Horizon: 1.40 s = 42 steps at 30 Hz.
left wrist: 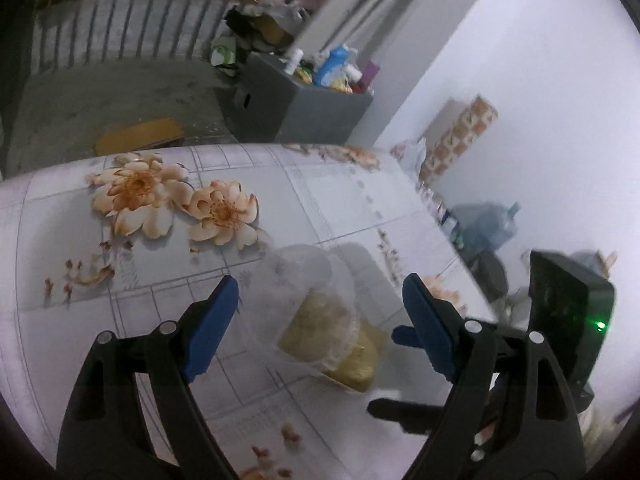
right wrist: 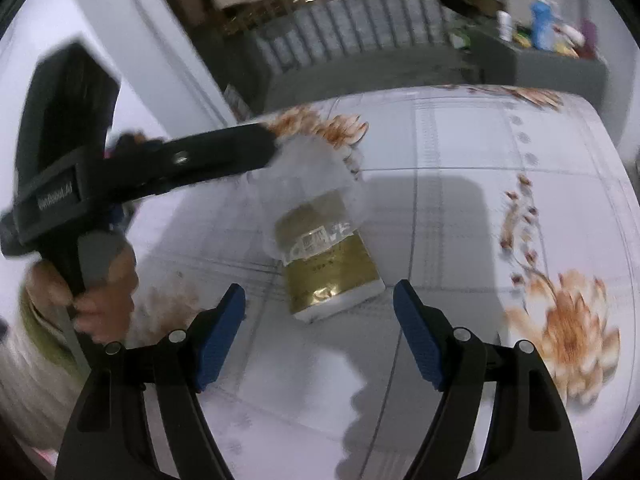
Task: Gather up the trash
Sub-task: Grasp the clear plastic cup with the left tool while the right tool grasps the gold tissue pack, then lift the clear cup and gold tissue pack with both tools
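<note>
Black-framed hand-held gripper point(left wrist: 320, 300) with blue finger pads point(left wrist: 214, 328), silver pivot screws, green indicator light.

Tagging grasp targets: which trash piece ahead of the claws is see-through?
The plastic cup, lying over the far end of the gold box; the box is opaque with white edges.

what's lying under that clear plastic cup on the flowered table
A flat gold-topped packet with white edges lies partly under the crumpled clear plastic cup on the flowered tablecloth. The packet's covered end shows only blurrily through the plastic.
</note>
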Each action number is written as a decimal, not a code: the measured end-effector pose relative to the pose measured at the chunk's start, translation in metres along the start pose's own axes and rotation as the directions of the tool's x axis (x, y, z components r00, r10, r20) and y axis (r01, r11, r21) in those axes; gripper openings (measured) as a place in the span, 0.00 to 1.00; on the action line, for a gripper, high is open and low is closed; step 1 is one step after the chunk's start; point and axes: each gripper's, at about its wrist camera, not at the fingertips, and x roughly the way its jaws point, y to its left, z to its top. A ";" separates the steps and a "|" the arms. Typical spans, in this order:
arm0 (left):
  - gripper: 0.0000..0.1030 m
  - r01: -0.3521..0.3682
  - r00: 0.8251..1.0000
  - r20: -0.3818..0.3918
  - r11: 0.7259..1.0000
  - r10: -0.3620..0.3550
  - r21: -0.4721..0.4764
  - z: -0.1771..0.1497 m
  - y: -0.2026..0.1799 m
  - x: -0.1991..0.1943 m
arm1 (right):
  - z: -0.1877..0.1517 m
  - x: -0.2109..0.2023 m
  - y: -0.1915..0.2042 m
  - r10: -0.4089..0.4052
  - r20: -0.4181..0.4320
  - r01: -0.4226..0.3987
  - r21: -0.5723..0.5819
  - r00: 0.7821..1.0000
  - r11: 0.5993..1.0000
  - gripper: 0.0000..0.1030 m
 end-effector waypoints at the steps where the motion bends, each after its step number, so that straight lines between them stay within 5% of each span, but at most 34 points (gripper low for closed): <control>1: 0.77 -0.015 1.000 -0.003 1.000 0.015 0.015 0.000 -0.001 0.004 | 0.000 0.005 -0.003 -0.012 -0.009 0.011 -0.013 1.000 1.000 0.72; 5: 0.77 -0.038 0.999 -0.022 0.998 0.040 0.059 -0.003 0.004 0.020 | 0.003 0.011 -0.009 0.004 -0.004 -0.004 -0.042 1.000 0.999 0.72; 9: 0.69 -0.017 0.999 -0.037 0.998 0.019 0.056 -0.006 0.007 0.030 | 0.008 0.014 -0.007 0.020 -0.013 -0.021 -0.080 1.000 0.997 0.55; 11: 0.62 0.009 0.999 -0.034 0.999 -0.007 0.049 -0.008 0.008 0.030 | 0.009 0.015 -0.008 0.022 -0.017 -0.024 -0.087 1.000 0.996 0.53; 15: 0.61 0.021 0.999 -0.040 0.999 -0.019 0.047 -0.011 0.005 0.029 | 0.005 0.010 -0.013 0.031 -0.018 -0.033 -0.098 0.999 0.995 0.50; 24: 0.61 0.144 0.981 -0.141 0.987 -0.134 0.065 -0.065 -0.054 0.015 | -0.064 -0.046 -0.022 -0.009 -0.036 0.006 -0.074 0.999 0.997 0.50; 33: 0.61 0.210 0.968 -0.175 0.964 -0.181 0.163 -0.120 -0.142 0.008 | -0.179 -0.148 -0.056 -0.186 -0.029 0.188 0.168 0.982 0.968 0.50; 37: 0.61 0.166 0.975 -0.182 0.966 -0.131 0.197 -0.141 -0.165 0.009 | -0.213 -0.183 -0.081 -0.296 0.010 0.271 0.375 0.955 0.886 0.50; 42: 0.62 0.095 0.984 -0.166 0.970 -0.058 0.225 -0.164 -0.183 0.003 | -0.231 -0.195 -0.097 -0.324 0.055 0.255 0.496 0.945 0.830 0.51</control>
